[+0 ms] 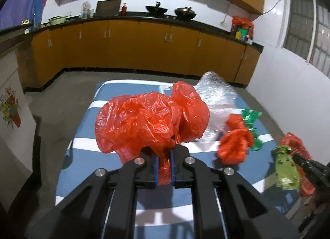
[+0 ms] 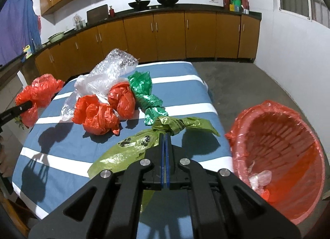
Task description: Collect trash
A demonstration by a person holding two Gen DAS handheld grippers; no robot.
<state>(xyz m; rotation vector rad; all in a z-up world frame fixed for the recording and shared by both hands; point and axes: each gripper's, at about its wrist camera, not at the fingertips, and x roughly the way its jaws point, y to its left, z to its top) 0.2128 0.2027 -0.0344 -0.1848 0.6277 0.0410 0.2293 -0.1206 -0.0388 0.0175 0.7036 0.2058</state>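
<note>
Left tongs [image 1: 165,156] pinching red bag [image 1: 148,119]

The right claw [image 2: 165,135] pinches a lime-green bag [image 2: 132,148] beside the bin [image 2: 278,156].

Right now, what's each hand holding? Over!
Left gripper shut on red bag. Right gripper shut on lime-green bag. Lined basket beside table, nothing in the way.

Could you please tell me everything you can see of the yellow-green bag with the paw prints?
The yellow-green bag is thin, crinkled, glossy plastic printed with black paw prints and knotted near one end. The right claw, shut, pinches it just beside the knot, so its body hangs slack over the blue striped cloth, near the red-lined bin.
</note>
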